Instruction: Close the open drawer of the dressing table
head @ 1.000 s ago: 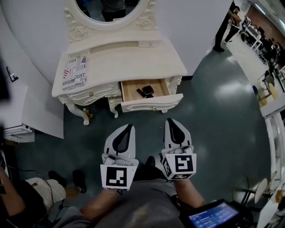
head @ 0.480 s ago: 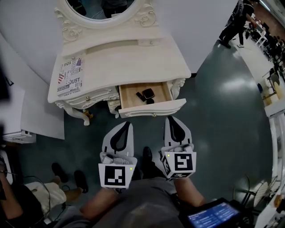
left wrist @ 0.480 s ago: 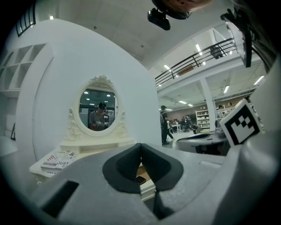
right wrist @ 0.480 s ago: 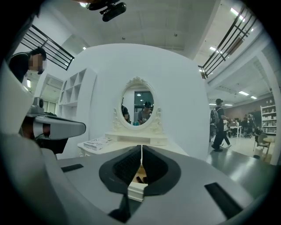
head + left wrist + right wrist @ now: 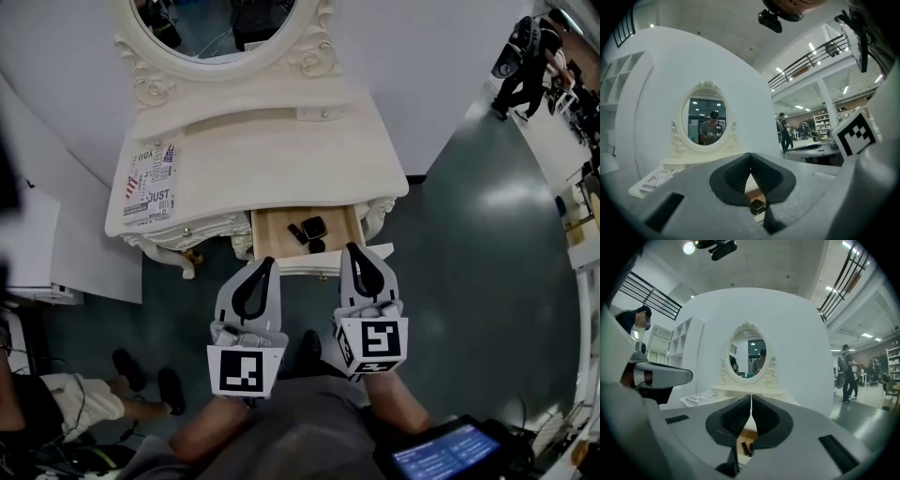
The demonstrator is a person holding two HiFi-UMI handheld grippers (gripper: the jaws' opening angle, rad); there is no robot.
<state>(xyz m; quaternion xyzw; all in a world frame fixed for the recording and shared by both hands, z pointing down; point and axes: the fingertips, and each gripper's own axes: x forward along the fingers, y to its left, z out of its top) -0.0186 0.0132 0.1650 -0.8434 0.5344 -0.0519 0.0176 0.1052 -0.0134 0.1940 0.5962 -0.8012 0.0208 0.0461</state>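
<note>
The white dressing table (image 5: 272, 155) with its oval mirror (image 5: 220, 23) stands ahead of me. Its right drawer (image 5: 281, 230) is pulled out and shows a wooden bottom with small dark items (image 5: 312, 230) inside. In the head view both grippers point at the drawer's white front (image 5: 314, 265). The left gripper (image 5: 265, 266) is shut and empty, with its tip at the front's left end. The right gripper (image 5: 352, 250) is also shut and empty, and its tip overlaps the front's right part; contact cannot be told. The left gripper view shows shut jaws (image 5: 750, 154) over the drawer (image 5: 757, 205); the right gripper view shows the same (image 5: 751, 397).
A printed booklet (image 5: 150, 173) lies on the tabletop's left end. A white panel (image 5: 89, 253) leans left of the table. A person's shoes (image 5: 141, 375) rest on the floor at lower left. People stand far right (image 5: 525, 56). A lit screen (image 5: 441, 459) sits at lower right.
Both grippers have moved forward towards the table. Their tips, earlier well short of the drawer front, now reach it in the head view. The drawer stays pulled out.
</note>
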